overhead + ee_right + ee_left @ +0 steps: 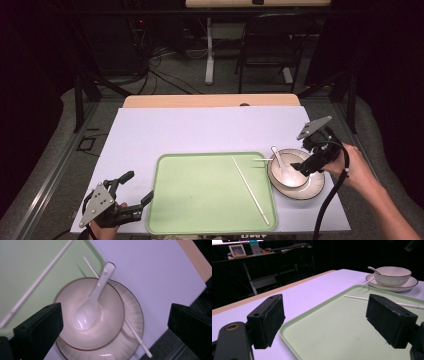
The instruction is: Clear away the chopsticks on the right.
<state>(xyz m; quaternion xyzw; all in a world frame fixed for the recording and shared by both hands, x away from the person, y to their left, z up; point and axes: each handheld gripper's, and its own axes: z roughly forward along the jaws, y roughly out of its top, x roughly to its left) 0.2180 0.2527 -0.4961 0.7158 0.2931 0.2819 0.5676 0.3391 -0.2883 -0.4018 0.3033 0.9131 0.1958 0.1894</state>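
Observation:
A white bowl (pixel 287 172) stands on a matching plate (pixel 312 187) just right of the green tray (pixel 200 200). A white spoon (pixel 279 157) rests in the bowl, handle up over the far rim. One white chopstick (pixel 250 190) lies slanted on the tray. A second chopstick (pixel 136 336) lies on the plate under the bowl's side. My right gripper (pixel 300 167) hovers over the bowl (pixel 75 295), looking straight down, open and holding nothing. My left gripper (pixel 136 187) rests open at the tray's near left corner, with only bare tray (pixel 332 327) between its jaws.
A pale sheet (pixel 200 130) covers the wooden table (pixel 210 100); bare sheet stretches behind the tray. The table's right edge (pixel 197 262) runs close to the plate. A dark chair (pixel 275 45) and cables stand on the floor beyond.

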